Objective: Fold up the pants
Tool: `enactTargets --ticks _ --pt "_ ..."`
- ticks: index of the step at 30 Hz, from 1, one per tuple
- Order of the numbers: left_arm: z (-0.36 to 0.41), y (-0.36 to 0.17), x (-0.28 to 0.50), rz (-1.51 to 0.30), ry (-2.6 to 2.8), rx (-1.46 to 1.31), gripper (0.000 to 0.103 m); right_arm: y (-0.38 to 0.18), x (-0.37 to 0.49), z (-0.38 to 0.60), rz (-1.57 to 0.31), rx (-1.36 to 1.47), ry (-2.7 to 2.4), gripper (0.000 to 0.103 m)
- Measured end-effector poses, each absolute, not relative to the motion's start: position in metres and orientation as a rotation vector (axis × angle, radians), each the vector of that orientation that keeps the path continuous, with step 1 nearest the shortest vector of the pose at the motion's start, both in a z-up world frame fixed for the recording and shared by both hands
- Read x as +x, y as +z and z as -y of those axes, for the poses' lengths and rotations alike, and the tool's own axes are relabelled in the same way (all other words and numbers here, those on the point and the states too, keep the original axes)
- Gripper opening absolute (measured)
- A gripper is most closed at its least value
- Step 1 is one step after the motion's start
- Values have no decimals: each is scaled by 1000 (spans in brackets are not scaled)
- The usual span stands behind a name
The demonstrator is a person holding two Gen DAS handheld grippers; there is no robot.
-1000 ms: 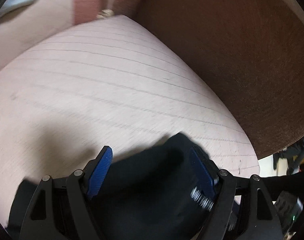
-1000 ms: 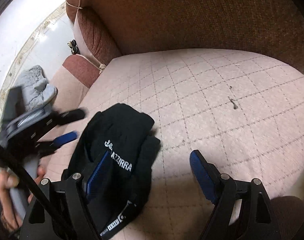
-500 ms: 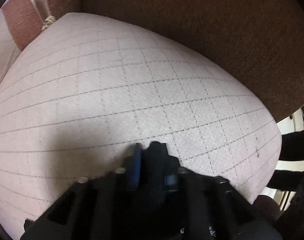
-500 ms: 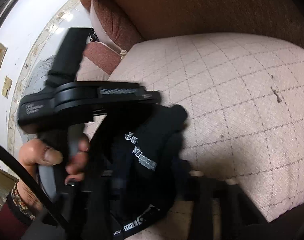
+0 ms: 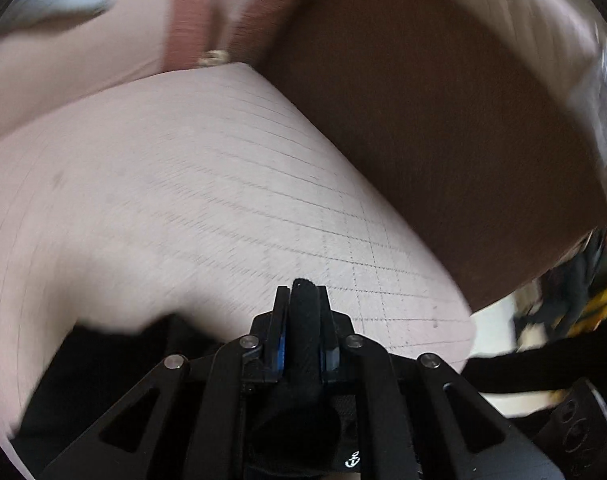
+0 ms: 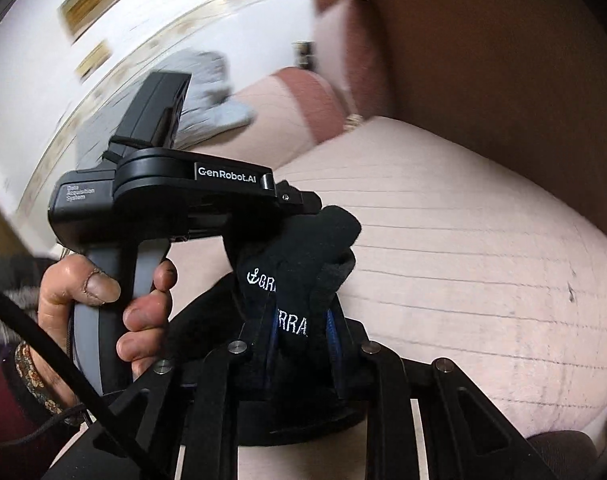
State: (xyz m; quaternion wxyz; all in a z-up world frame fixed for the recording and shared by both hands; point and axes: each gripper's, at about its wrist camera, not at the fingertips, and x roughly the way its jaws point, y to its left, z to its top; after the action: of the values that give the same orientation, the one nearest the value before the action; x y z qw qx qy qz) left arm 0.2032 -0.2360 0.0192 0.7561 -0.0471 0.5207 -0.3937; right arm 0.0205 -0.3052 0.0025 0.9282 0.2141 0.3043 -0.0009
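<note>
Now both hand-held grippers clamp the black pants (image 6: 303, 264) above the pink quilted sofa cushion (image 6: 463, 260): left hand-held gripper (image 5: 303, 300) pinching a fold, right hand-held gripper (image 6: 303, 320), jaws just closing, apparently squeezing the lettered band.

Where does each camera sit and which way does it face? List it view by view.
Left wrist: on the left hand-held gripper, facing down at the pink cushion; its fingers pinch the black pants.
Right wrist: on the right hand-held gripper, facing across the cushion; shows its fingers shut on the pants, the other gripper and the left hand.
Shared: pants, cushion, brown backrest.
</note>
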Motion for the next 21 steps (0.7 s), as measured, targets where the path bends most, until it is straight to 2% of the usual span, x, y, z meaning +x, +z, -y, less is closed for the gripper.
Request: enactTargets --ticks 12,14,17,19,21 --pt "58 -20 195 -1095 -760 -634 12 11 31 171 -679 47 249 21" --pt "35 -32 196 -1084 -753 -711 20 5 38 145 -684 -36 296 22" --pt "15 -40 194 -1071 -731 -741 29 -9 29 116 -695 -131 340 28" --pt "2 -37 188 -1049 -718 -727 29 -20 20 98 -706 -186 371 33" --pt "-14 -30 181 -1027 -704 -712 32 -34 15 83 -734 -226 411 43"
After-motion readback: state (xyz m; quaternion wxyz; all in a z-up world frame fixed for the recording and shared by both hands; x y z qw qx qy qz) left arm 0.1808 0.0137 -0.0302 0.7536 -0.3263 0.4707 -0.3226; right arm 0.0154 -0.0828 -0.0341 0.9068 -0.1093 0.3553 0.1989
